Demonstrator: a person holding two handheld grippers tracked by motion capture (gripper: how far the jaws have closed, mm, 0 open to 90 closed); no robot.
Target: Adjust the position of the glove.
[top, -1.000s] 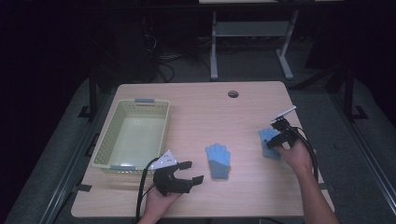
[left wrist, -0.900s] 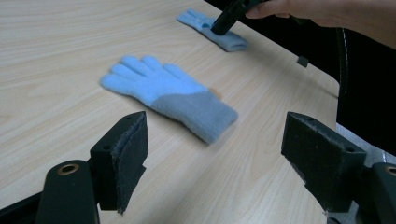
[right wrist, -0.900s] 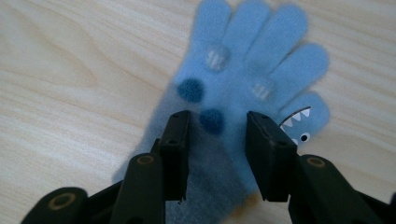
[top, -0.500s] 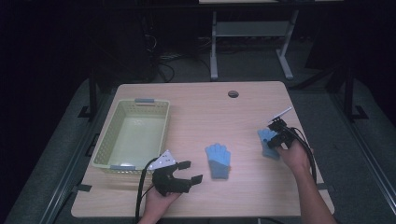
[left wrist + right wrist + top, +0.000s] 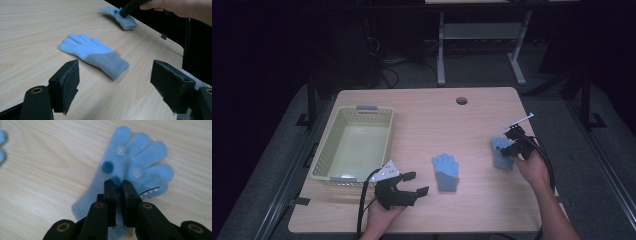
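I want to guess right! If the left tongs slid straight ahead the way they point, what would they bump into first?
Probably the blue glove lying flat: it lies right ahead of the open left tongs, with bare table between. Depth is hard to judge.

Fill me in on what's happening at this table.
A person works two handheld grippers over a wooden table. The right gripper has just been closing its fingers, and they now pinch the patterned blue glove lying near the table's right edge. The left gripper waits open, aimed at a second blue glove at mid-table. A pale green basket sits at the left.
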